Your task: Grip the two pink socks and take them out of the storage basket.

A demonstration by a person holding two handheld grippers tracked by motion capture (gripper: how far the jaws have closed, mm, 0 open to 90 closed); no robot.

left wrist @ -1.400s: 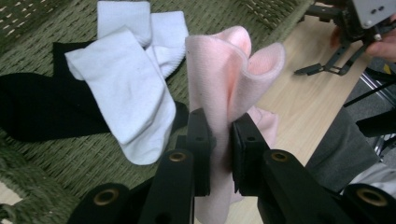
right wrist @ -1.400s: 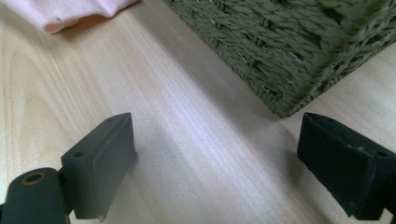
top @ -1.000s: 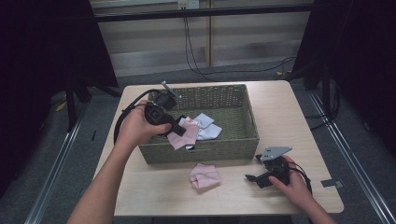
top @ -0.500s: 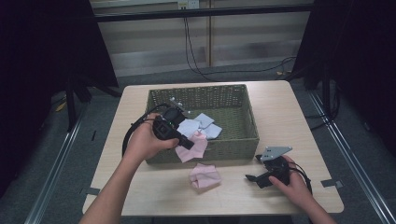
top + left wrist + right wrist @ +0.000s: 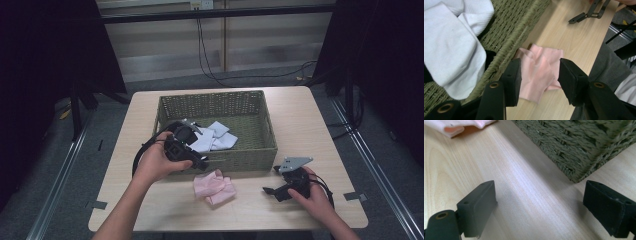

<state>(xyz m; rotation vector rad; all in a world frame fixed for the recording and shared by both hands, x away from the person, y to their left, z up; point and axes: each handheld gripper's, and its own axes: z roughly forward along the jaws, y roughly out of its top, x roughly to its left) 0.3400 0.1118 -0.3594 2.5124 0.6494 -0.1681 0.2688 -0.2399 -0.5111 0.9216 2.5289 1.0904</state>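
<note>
Socks are coming out of the basket (image 5: 220,159) and going onto the counter (image 5: 310,125), it seems. 2 pink socks (image 5: 215,186) now lie on the wood, just beside the front wall of the basket. White socks (image 5: 216,140) are inside the basket.

The left gripper (image 5: 537,75) hangs right over the pink socks, close to the basket's front rim. Its fingers (image 5: 512,80) have just been opening, and they stand apart now. The pink socks show between them in the left gripper view, but the pads do not press on them. So the pink socks look let go and dropped.

The right gripper (image 5: 274,190) rests low on the counter, near the basket's front right corner. Its fingers (image 5: 477,207) are wide apart with nothing between them, just bare wood.

This step looks like the end of a drop. Next, the left gripper likely needs to lift up, clear the woven rim, and go over the white socks. Then it has to come down with its fingers apart and pinch 1 white sock. It should grab just the cloth, not the basket wall.
</note>
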